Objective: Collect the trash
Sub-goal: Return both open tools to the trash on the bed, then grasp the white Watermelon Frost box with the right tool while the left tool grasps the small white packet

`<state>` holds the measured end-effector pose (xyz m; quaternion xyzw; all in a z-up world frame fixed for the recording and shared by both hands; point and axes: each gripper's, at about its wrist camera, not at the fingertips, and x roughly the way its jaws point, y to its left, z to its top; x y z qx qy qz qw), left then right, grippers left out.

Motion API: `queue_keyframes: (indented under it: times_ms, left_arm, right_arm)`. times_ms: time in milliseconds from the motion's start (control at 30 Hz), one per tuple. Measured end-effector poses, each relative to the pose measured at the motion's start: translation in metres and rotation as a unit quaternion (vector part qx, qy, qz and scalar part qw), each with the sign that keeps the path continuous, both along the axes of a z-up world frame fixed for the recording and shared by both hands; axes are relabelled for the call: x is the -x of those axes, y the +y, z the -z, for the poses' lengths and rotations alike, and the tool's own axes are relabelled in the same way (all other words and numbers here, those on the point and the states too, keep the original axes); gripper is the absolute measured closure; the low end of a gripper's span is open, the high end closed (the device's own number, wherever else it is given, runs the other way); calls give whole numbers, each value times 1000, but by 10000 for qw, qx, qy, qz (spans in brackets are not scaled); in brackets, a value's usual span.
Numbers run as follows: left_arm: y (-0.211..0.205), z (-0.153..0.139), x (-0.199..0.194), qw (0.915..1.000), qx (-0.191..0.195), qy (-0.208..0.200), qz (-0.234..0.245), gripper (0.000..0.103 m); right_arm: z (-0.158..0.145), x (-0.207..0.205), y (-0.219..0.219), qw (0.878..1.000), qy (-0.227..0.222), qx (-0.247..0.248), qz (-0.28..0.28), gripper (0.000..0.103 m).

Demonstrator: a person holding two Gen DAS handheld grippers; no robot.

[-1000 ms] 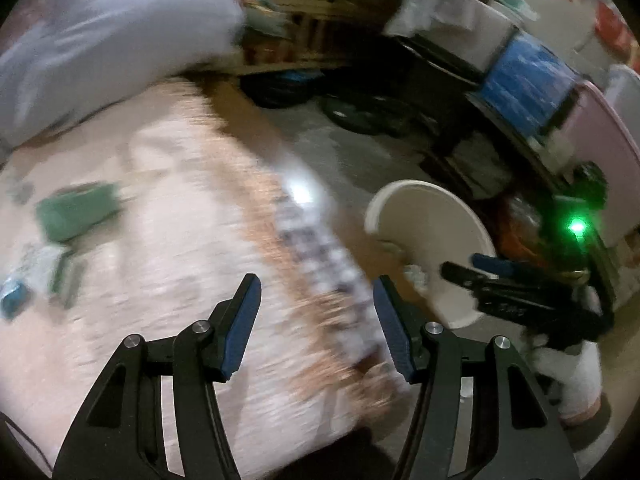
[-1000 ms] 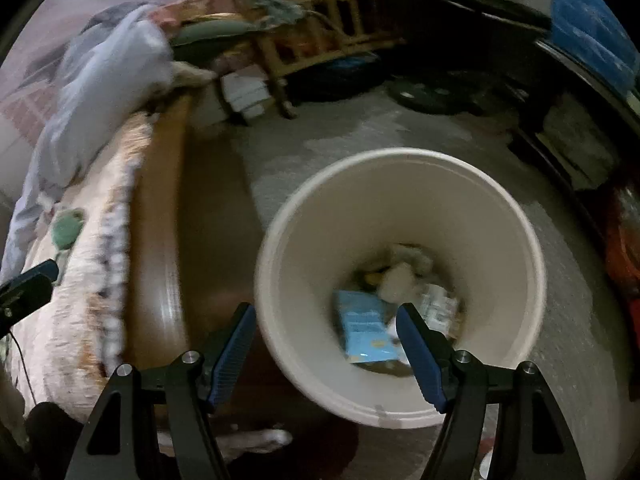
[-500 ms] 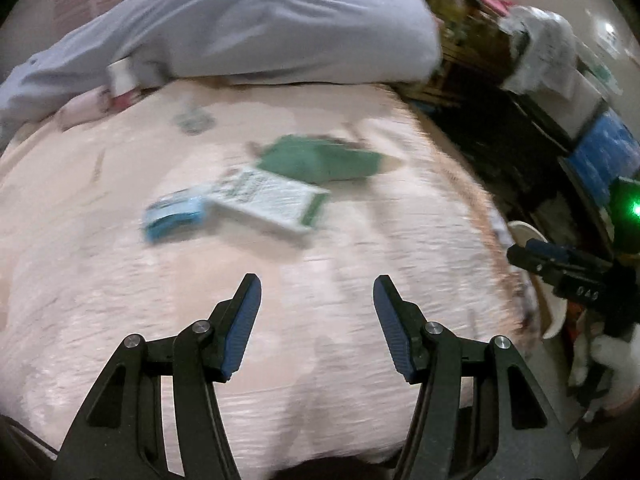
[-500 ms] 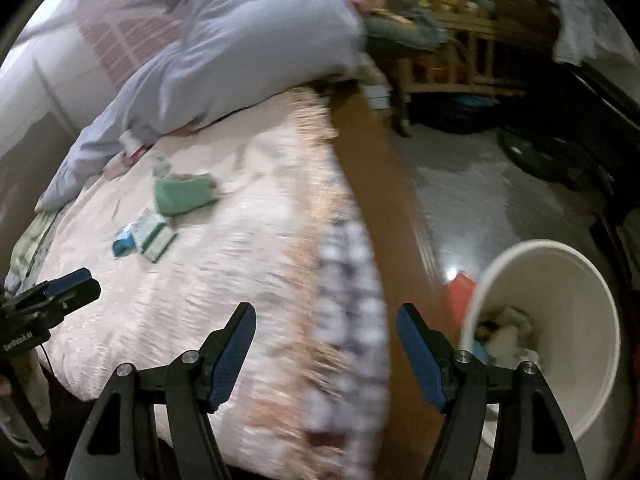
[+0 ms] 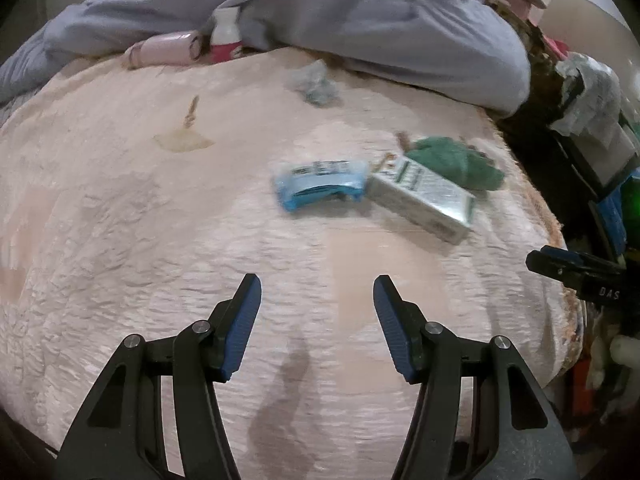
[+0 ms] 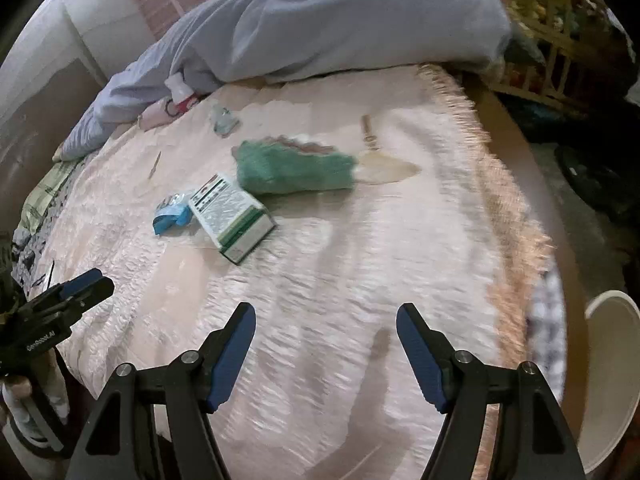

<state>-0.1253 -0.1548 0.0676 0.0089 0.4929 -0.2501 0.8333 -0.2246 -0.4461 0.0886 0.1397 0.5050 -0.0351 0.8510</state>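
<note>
left tongs [image 5: 316, 300]: angled down over the pink bedspread [image 5: 120, 240], released, nothing between them
right tongs [image 6: 324, 328]: same tilt, released, empty
trash: blue wrapper [image 5: 320, 184] touching carton [image 5: 424, 196], mid-bed
bin [image 6: 612, 380]: floor, right of bed

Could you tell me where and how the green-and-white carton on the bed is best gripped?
Grip the green-and-white carton across its two long sides, near the middle, coming from above. It lies flat on the pink bedspread, so those sides are exposed. The blue packet lies close to one end and the green cloth beside the other, so end-on looks crowded.
</note>
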Motion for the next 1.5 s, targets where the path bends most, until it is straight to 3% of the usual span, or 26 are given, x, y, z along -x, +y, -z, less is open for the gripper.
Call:
queue_keyframes:
  times_ms: [367, 800, 1000, 1133, 1300, 1500]
  left_arm:
    - [31, 17, -23, 9995, 174, 216, -178, 46]
    - [45, 12, -49, 9982, 546, 249, 21, 45]
    - [20, 12, -61, 9978, 374, 183, 519, 41]
    - [13, 11, -64, 9978, 301, 143, 581, 41]
    - [13, 15, -73, 9984, 253, 190, 461, 41]
    - [14, 12, -80, 9984, 252, 48, 499, 41]
  right_arm:
    - [17, -43, 43, 9986, 249, 28, -456, 31]
    - [18, -89, 70, 9938, -4, 169, -1101, 24]
    - [21, -117, 86, 9870, -28, 516, -1524, 21]
    - [22, -130, 96, 9800, 5, 984, -1732, 21]
    - [9, -134, 101, 9756, -220, 852, -2011, 20]
    - [33, -155, 117, 9607, 35, 984, -2597, 20]
